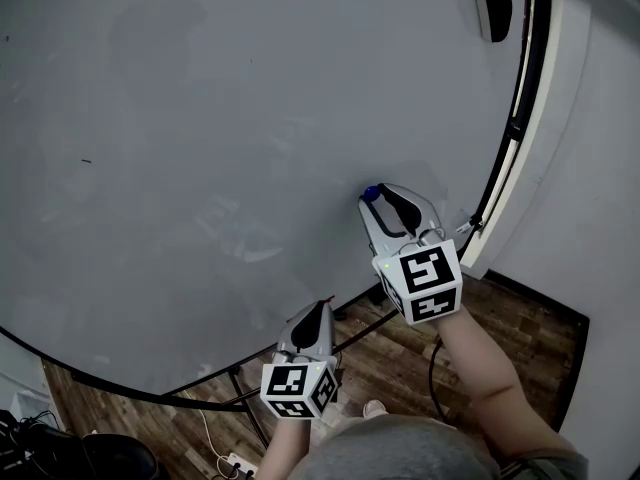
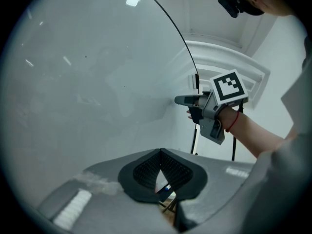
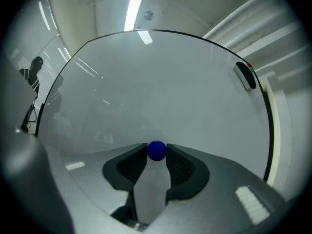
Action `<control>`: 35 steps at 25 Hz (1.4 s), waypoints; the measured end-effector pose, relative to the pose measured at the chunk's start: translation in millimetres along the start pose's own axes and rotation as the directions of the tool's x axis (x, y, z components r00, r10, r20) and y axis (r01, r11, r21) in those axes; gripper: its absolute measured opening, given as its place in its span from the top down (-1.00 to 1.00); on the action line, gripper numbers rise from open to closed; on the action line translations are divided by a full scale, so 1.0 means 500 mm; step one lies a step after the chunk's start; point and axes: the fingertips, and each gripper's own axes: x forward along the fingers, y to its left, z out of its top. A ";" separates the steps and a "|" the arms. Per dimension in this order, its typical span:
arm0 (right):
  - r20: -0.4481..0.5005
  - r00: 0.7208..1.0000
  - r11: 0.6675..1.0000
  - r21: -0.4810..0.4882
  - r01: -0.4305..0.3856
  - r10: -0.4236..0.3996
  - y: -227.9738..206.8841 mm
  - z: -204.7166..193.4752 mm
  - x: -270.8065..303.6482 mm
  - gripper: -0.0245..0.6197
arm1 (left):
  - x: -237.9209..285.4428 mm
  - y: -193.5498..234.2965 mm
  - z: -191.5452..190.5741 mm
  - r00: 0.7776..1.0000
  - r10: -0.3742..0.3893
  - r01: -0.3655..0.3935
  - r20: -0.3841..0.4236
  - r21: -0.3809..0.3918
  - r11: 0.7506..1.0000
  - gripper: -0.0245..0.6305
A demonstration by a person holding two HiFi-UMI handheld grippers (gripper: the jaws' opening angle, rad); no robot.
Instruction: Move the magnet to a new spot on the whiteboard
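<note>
Magnet (image 1: 371, 192) in head view: a small blue ball, low on the right side of the whiteboard (image 1: 200, 118). It is near the right edge and a bit above the bottom edge. I cannot tell if it touches the board.
Right claw (image 1: 377, 199) in head view: its tips are at the magnet and point at the whiteboard. Its cube (image 1: 425, 280) with black and white squares faces up.
Left claw (image 1: 320, 308) in head view: lower down, near the bottom edge of the whiteboard and apart from the magnet.
Eraser (image 1: 492, 8) in head view: dark, up near the top right corner of the whiteboard.
Floor (image 1: 400, 353) in head view: brown wood, seen below the bottom edge.
Left claw (image 2: 160, 152) in left gripper view: its two dark pads are together at the tips, with nothing held between them.
Right claw (image 2: 181, 100) in left gripper view: off to the right, with its tip right at the whiteboard (image 2: 87, 72). A red band (image 2: 229, 123) goes round the wrist behind it. The magnet is too small to pick out here.
Magnet (image 3: 156, 150) in right gripper view: the blue ball sits between the two tips. The right claw (image 3: 156, 153) is clamped on the magnet, one pad on each side.
Whiteboard (image 3: 161, 91) in right gripper view: pale grey and shiny, filling the space in front of the magnet.
Eraser (image 3: 245, 75) in right gripper view: by the right edge, high up and well apart from the magnet.
</note>
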 end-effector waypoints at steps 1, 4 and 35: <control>0.000 1.000 1.000 0.000 -0.004 0.004 0.000 -0.001 0.005 0.54 | 0.002 0.001 0.000 1.000 0.002 -0.002 -0.001 0.001 1.000 0.92; -0.005 1.000 1.000 -0.001 -0.012 0.012 -0.002 -0.005 0.018 0.54 | 0.003 0.004 0.000 1.000 0.013 -0.013 -0.001 -0.001 1.000 0.92; -0.026 0.988 0.988 0.041 -0.150 0.151 0.039 -0.075 -0.019 0.45 | 0.027 0.023 -0.007 0.990 0.141 -0.139 0.027 -0.055 0.989 0.92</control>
